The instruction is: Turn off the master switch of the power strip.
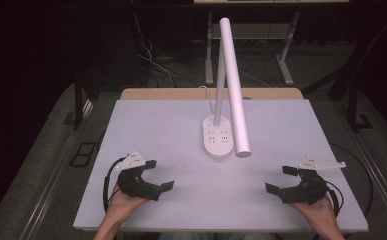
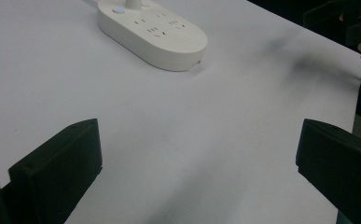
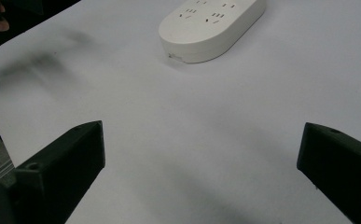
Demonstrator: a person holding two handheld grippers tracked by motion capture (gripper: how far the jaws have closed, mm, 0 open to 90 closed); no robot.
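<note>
White and matte, the surface [image 1: 291,150] is carrying an oval socket-studded lamp base [image 1: 217,136]; left tongs [image 1: 158,174] and right tongs [image 1: 283,179] are resting near, both released.

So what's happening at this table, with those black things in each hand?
A person sits at a white table holding black tongs in each hand, the left tongs and right tongs both open and holding nothing. Between them, farther back, stands a white desk lamp whose oval base has power sockets on it. Nothing is being touched at this moment.
</note>
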